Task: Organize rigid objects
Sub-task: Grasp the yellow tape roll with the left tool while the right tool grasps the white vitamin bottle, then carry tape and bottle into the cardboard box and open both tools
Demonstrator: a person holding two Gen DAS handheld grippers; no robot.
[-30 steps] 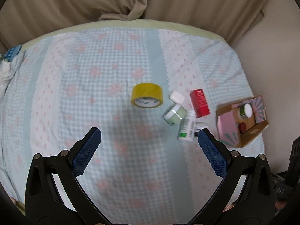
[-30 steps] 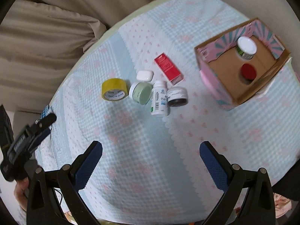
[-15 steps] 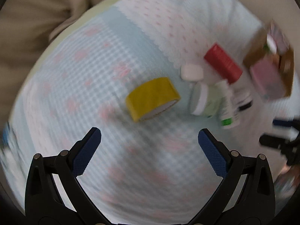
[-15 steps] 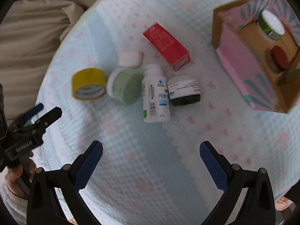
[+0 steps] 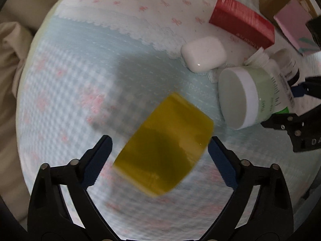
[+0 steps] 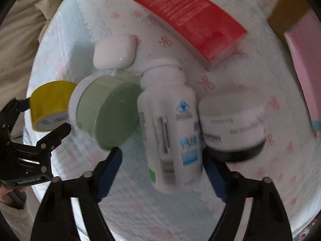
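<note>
Your two grippers straddle the tape and the bottle, both spread wide.

Your left gripper (image 5: pixel 160 154) frames the blurred yellow tape roll (image 5: pixel 163 154); contact seems unlikely. Your right gripper (image 6: pixel 160 172) brackets the white bottle (image 6: pixel 170 128), lying flat between the green jar (image 6: pixel 104 110) and black-based jar (image 6: pixel 232 128), below the red box (image 6: pixel 190 18).

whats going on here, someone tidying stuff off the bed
A person holds a gripper in each hand over small items on a patterned cloth. The left gripper is open around the yellow tape roll. The right gripper is open around the lying white bottle. Nothing is gripped yet. A green jar, red box and white case lie nearby.
</note>
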